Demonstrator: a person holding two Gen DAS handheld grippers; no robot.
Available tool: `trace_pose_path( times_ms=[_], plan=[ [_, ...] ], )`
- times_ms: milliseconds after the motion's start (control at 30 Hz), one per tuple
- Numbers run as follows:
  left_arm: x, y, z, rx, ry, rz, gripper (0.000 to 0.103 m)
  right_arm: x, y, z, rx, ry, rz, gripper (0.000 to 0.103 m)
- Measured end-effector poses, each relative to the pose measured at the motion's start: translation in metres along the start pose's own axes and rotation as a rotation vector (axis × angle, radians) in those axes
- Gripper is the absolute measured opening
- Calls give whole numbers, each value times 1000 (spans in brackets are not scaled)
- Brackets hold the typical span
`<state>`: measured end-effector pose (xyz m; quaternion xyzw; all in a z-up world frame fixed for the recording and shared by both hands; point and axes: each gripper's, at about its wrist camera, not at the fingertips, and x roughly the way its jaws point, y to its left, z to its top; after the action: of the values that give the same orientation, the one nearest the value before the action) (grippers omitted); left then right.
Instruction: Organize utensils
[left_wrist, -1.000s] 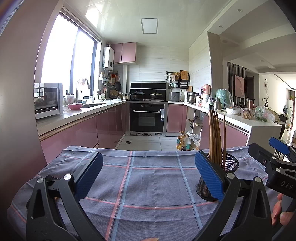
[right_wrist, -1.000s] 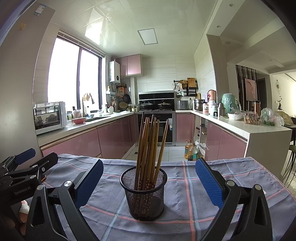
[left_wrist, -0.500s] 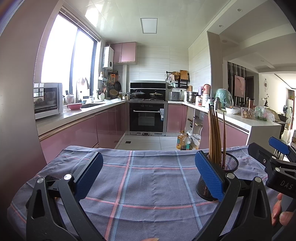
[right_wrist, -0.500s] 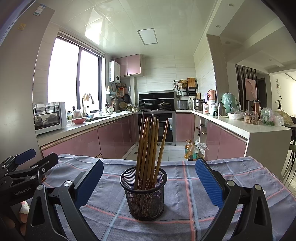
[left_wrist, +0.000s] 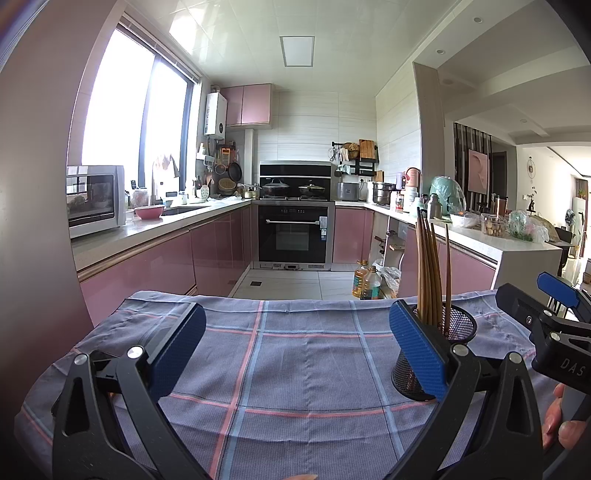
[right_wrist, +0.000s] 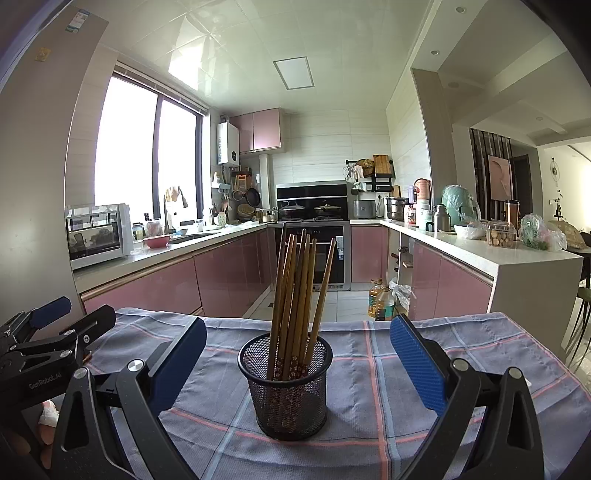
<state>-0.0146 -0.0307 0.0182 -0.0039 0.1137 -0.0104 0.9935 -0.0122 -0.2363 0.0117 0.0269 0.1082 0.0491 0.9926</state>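
The right gripper (right_wrist: 297, 356) hangs low over the table with its jaws spread wide and nothing between the blue pads (right_wrist: 417, 363) but air; the mesh holder (right_wrist: 286, 387) stands just beyond them, centred in the gap and touched by neither. In that black wire cup a bundle of wooden chopsticks (right_wrist: 295, 295) stands with its long axis close to vertical, decorated ends down in the cup and plain ends pointing at the ceiling; most lean slightly to the left of upright, while one on the right side tilts away to the right. The holder sits upright on the checked blue-grey tablecloth (right_wrist: 388, 369) with pink and pale blue lines. The left gripper (left_wrist: 295, 349) is likewise fully open and empty, aimed over bare cloth (left_wrist: 303, 365), with the holder (left_wrist: 458, 332) partly hidden behind its right pad and the chopsticks (left_wrist: 428, 273) rising above it. Each tool shows at the edge of the other's view, the left one (right_wrist: 55, 332) well to the side of the cup. Beyond the table lies the pink-cabinet kitchen with its oven (left_wrist: 293, 236). Compared with half a second and a second ago, nothing has shifted: both grippers, the cup and the sticks keep the same places.
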Motion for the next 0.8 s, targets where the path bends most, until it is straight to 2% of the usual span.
trace_pose_path(
  times_ms=[800],
  plan=[
    [1, -1, 1, 1, 3, -3, 98, -1, -1, 0, -1, 1, -1, 96]
  ],
)
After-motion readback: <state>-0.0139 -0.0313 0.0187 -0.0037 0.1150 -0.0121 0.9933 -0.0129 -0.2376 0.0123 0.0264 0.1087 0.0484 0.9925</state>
